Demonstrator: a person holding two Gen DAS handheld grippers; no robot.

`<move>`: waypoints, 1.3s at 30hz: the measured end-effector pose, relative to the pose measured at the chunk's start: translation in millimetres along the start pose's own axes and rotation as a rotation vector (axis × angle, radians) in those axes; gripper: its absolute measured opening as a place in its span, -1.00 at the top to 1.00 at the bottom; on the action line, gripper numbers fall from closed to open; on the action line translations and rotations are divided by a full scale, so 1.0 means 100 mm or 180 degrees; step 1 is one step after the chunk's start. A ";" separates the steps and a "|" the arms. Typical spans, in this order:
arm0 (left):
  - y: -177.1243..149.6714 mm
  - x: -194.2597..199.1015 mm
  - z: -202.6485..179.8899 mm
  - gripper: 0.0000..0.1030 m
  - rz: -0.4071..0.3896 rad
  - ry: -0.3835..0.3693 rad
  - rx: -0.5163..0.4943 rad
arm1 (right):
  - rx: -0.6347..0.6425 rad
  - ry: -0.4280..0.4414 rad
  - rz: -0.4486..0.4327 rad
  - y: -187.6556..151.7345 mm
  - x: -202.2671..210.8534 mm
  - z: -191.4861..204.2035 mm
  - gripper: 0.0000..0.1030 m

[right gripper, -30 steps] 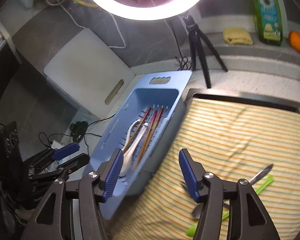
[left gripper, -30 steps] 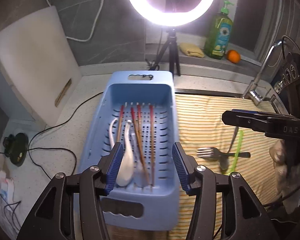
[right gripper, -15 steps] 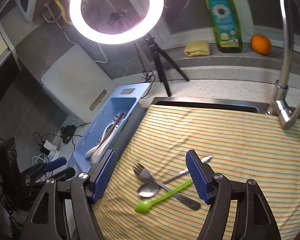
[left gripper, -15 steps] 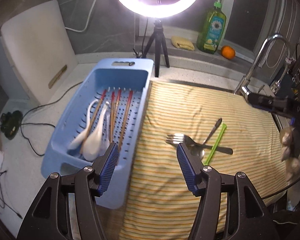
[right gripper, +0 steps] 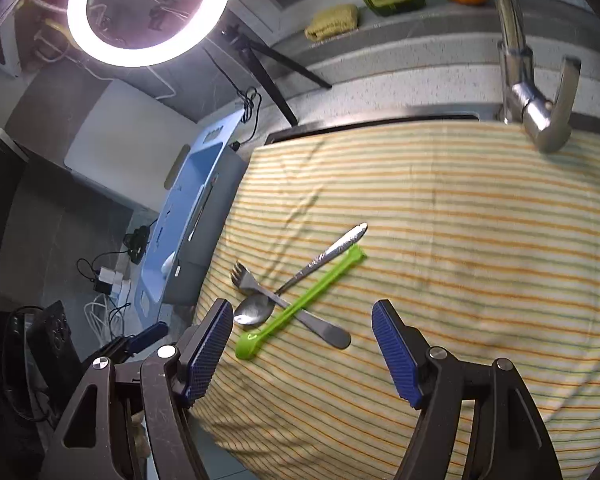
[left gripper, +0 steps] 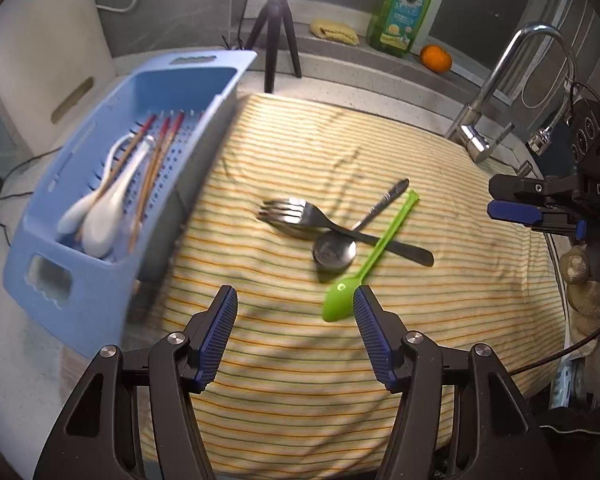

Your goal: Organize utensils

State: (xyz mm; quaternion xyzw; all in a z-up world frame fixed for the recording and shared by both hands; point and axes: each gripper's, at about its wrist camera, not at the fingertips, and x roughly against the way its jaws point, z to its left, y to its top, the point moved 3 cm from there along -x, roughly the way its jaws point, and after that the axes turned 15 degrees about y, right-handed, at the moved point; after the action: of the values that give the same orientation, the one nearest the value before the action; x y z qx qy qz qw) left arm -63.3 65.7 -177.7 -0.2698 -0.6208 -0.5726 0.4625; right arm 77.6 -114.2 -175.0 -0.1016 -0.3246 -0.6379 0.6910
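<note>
A striped cloth (left gripper: 340,152) covers the bench, soft, matt and lightly creased. On it lie a fork (left gripper: 300,216) and a spoon (left gripper: 336,254) of polished metal, both shiny, and a green spoon (left gripper: 364,268) of smooth glossy plastic. The blue basket (left gripper: 112,288) is moulded plastic with a perforated floor and a dull sheen; in it the white spoons (left gripper: 104,216) look glazed and glossy, the chopsticks (left gripper: 152,176) like lacquered wood. The tap (left gripper: 496,92) is bright chromed metal. The bench (left gripper: 364,88) around it is speckled stone, matt. The tongs' pads (left gripper: 216,332) are blue ribbed rubber on matt black plastic arms.
</note>
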 end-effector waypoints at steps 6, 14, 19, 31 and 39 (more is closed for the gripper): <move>-0.11 -0.14 -0.07 -0.16 0.0117 -0.0024 0.0055 | -0.0281 0.0219 0.0044 0.02 -0.07 -0.15 -0.32; -0.17 -0.24 -0.11 -0.16 0.0205 -0.0125 0.0106 | -0.0511 0.0311 0.0157 0.00 -0.19 -0.26 -0.09; -0.16 -0.25 -0.14 -0.16 0.0201 -0.0137 0.0082 | -0.0527 0.0319 0.0144 0.01 -0.20 -0.26 -0.02; -0.15 -0.30 -0.05 -0.16 0.0251 -0.0100 0.0074 | -0.0593 0.0408 0.0160 0.12 -0.35 -0.19 0.13; -0.16 -0.29 -0.04 -0.16 0.0257 -0.0088 0.0089 | -0.0698 0.0439 0.0219 0.04 -0.42 -0.24 0.15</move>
State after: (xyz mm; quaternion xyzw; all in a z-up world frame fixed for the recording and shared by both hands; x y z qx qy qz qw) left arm -63.7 63.9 -211.3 -0.2960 -0.6237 -0.5410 0.4803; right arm 89.8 -93.2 -216.6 -0.1434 -0.2010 -0.6509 0.7179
